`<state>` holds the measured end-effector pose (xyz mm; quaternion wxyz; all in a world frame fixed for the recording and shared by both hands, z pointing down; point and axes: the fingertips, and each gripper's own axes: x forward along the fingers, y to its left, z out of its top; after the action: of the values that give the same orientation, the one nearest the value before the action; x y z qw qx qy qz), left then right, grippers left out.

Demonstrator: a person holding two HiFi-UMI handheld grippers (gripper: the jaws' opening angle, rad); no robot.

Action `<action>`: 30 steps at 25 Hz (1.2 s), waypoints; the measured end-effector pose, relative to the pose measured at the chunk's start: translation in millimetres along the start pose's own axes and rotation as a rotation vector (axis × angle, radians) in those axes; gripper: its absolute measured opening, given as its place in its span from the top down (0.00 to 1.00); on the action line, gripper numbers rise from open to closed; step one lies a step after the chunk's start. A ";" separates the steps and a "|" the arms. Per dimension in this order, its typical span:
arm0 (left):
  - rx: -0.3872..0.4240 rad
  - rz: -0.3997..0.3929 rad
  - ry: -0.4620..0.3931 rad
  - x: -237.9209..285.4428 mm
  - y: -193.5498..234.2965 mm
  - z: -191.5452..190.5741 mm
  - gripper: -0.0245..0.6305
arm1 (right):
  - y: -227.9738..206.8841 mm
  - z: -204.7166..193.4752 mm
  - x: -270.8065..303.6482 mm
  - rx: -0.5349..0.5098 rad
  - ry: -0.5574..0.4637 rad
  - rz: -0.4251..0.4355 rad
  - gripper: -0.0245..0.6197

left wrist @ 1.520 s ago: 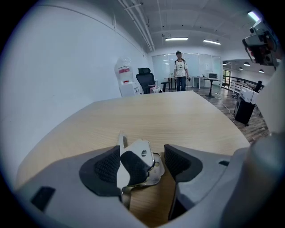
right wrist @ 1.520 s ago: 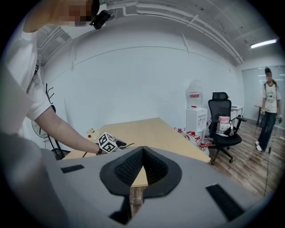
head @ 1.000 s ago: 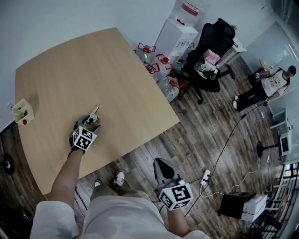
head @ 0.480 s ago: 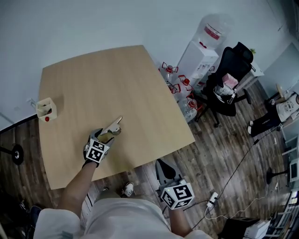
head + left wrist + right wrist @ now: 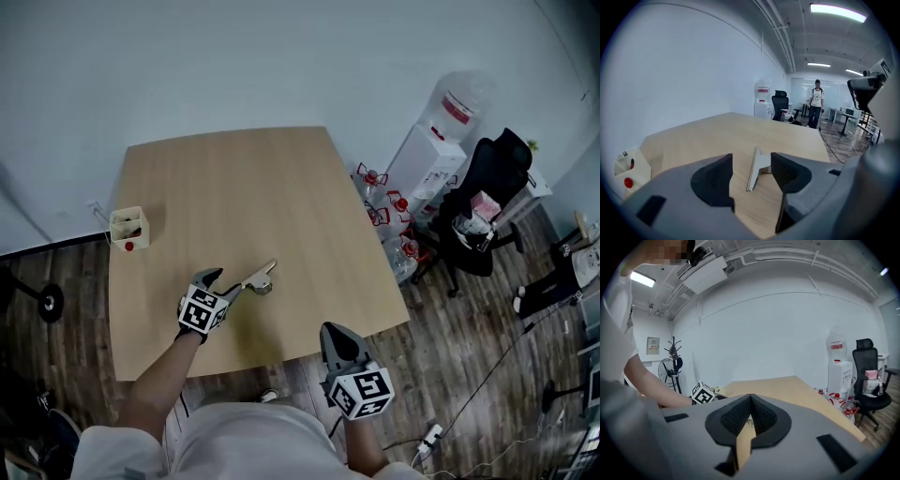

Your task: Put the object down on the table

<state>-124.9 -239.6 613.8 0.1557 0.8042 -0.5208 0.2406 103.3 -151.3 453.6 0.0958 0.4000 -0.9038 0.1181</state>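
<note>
1. Over the table, in the head view: the object (image 5: 261,279), a slim pale metal piece, lies flat on the wooden table (image 5: 244,187) near its front edge. The left gripper (image 5: 226,284) is just beside it, jaws spread, on a bare forearm reaching in from below.
2. Same view: the right gripper (image 5: 330,330) hangs off the table's front edge, over the wood floor. A small box (image 5: 128,228) sits at the table's left edge, well apart from the object. A water dispenser (image 5: 439,141) and a black office chair (image 5: 489,187) stand to the right.
3. Left gripper view: the left gripper (image 5: 751,161) has its jaws wide apart, having just closed a little. The object (image 5: 750,180) shows in the gap, resting on the table. Neither pad presses on it; whether the right jaw brushes its side cannot be told. A person (image 5: 816,107) stands far back.
4. Right gripper view: the right gripper (image 5: 750,398) has its jaws together at the tips, with nothing between them.
</note>
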 end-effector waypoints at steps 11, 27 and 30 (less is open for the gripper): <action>0.037 0.019 -0.135 -48.1 18.3 67.1 0.95 | 10.6 26.6 26.0 -0.053 -0.003 0.026 0.97; -0.036 0.125 -0.475 -237.2 53.2 125.6 0.95 | -5.9 57.9 25.5 -0.105 -0.009 -0.083 0.97; -0.040 0.163 -0.515 -265.2 61.0 123.3 0.95 | -13.5 60.0 19.8 -0.106 -0.014 -0.121 0.97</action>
<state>-243.5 -124.1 365.0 0.0142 0.7911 -0.6108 0.0294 95.6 -191.4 403.5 0.1176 0.4489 -0.8837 0.0614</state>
